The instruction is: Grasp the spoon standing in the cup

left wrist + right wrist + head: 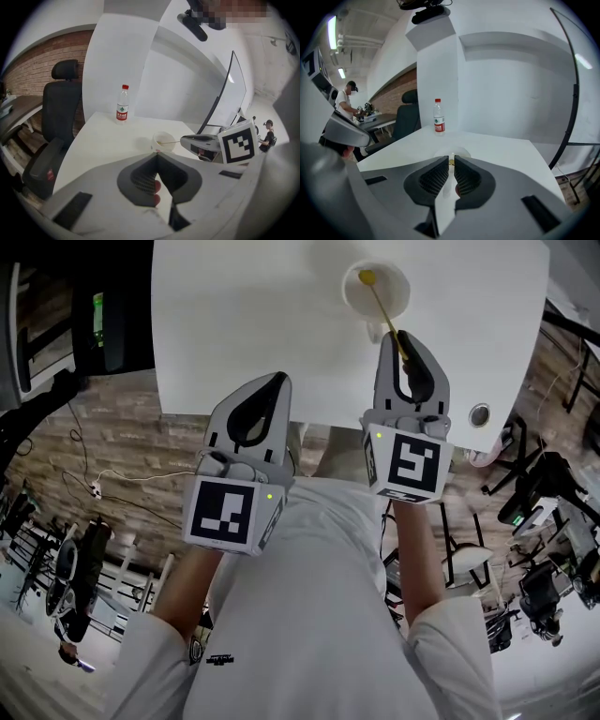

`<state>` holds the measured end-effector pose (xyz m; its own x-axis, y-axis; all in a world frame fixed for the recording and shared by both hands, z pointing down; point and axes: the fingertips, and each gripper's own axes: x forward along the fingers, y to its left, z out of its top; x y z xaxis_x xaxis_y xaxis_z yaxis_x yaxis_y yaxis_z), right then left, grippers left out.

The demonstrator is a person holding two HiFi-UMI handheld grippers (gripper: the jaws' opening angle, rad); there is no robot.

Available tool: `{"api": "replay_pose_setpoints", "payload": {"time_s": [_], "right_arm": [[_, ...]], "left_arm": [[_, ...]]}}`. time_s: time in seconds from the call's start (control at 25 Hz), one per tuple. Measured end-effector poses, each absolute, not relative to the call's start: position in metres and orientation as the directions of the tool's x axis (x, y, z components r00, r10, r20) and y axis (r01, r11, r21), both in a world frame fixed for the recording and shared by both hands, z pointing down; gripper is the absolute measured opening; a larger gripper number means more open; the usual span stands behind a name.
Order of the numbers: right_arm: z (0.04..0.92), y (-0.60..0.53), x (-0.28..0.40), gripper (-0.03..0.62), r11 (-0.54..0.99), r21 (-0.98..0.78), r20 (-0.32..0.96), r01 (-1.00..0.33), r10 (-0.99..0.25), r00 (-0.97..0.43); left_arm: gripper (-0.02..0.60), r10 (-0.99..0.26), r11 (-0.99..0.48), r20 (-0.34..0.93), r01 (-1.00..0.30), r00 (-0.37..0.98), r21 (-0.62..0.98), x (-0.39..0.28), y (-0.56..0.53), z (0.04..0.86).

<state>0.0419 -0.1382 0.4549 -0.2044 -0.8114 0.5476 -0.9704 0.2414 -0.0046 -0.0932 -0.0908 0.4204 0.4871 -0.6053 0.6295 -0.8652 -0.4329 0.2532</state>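
Note:
A white cup stands on the white table at the far right. A yellow spoon leans out of it toward me. My right gripper is shut on the spoon's handle just outside the cup's near rim. In the right gripper view the yellow handle sits pinched between the narrow jaws, with the cup just beyond. My left gripper hovers at the table's near edge, shut and empty; its tips meet. From there the cup and right gripper show ahead.
A water bottle stands at the table's far side, also in the right gripper view. A black office chair is left of the table. A curved monitor rises at the right. A cable grommet sits near the table's front right corner.

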Motion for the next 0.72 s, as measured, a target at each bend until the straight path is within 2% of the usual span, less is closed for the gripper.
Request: {"api": "replay_pose_setpoints", "payload": {"time_s": [0.72], "right_arm": [[0.387, -0.114, 0.049, 0.04, 0.261, -0.028, 0.469, -0.965, -0.849, -0.244]], "left_arm": [[0.002, -0.681, -0.445, 0.539, -0.864, 0.496, 0.233, -0.093, -0.1, 0.364]]}}
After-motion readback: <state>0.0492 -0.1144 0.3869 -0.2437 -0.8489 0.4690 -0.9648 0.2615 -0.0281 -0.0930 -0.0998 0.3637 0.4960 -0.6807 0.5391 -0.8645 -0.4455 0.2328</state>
